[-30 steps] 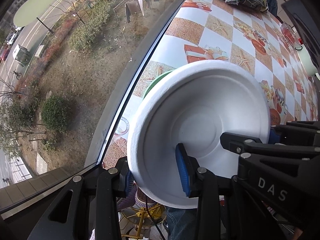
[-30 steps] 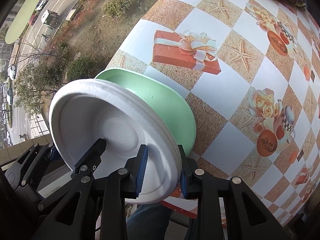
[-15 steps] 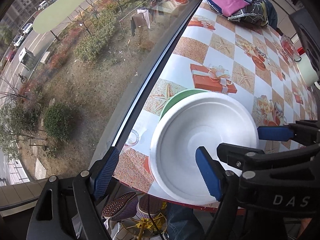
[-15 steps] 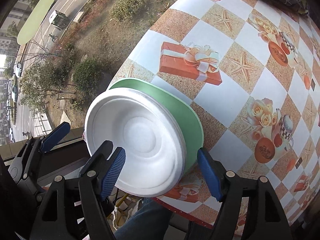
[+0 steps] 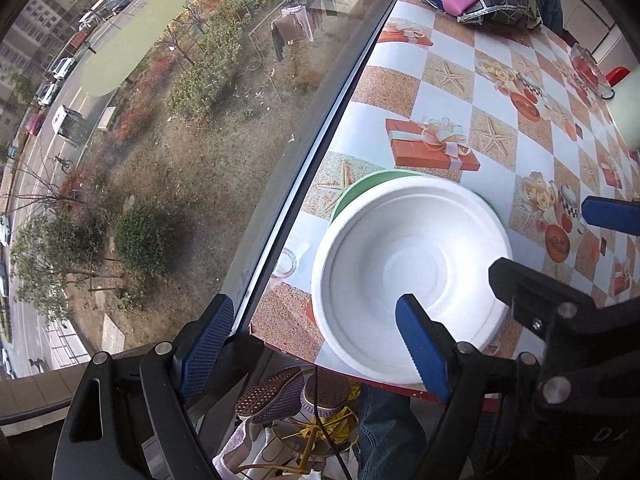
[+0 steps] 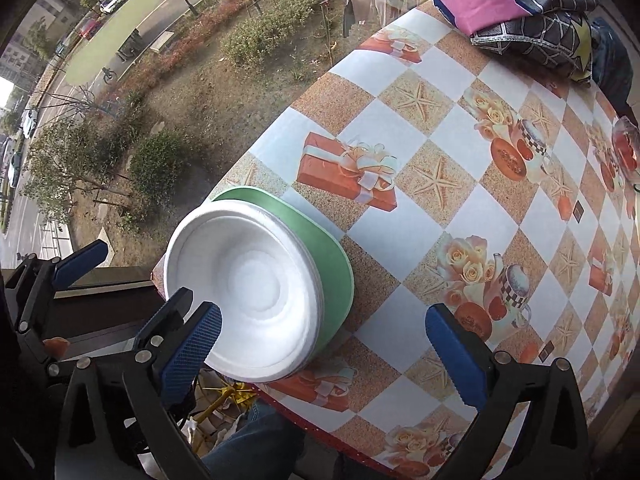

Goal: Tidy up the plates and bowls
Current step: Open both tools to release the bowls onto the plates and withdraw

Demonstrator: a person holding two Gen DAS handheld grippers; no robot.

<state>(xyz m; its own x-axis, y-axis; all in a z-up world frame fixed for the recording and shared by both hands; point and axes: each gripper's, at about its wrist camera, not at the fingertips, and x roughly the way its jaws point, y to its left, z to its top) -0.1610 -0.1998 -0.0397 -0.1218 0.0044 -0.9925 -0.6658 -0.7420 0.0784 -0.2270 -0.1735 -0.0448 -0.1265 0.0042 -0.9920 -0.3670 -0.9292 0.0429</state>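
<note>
A white foam bowl [image 5: 412, 276] [image 6: 244, 296] rests on a green plate [image 5: 360, 188] [image 6: 328, 256] at the near corner of the table, by the window. My left gripper [image 5: 316, 344] is open and empty, pulled back just short of the bowl's near rim. My right gripper [image 6: 324, 356] is open and empty, its jaws wide on either side of the stack's near edge. The right gripper's blue fingertips [image 5: 608, 216] show at the right of the left wrist view, and the left gripper's fingertips [image 6: 80, 260] at the left of the right wrist view.
The table wears a checkered cloth [image 6: 460, 200] with gift, starfish and rose prints. A window pane and frame [image 5: 320, 128] run along its left edge. Folded pink and dark cloth [image 6: 516, 4] lies at the far end. A light green dish [image 5: 628, 112] sits far right.
Both grippers let go of the white bowl, opened wide and drew back. The bowl now sits on the green plate.
</note>
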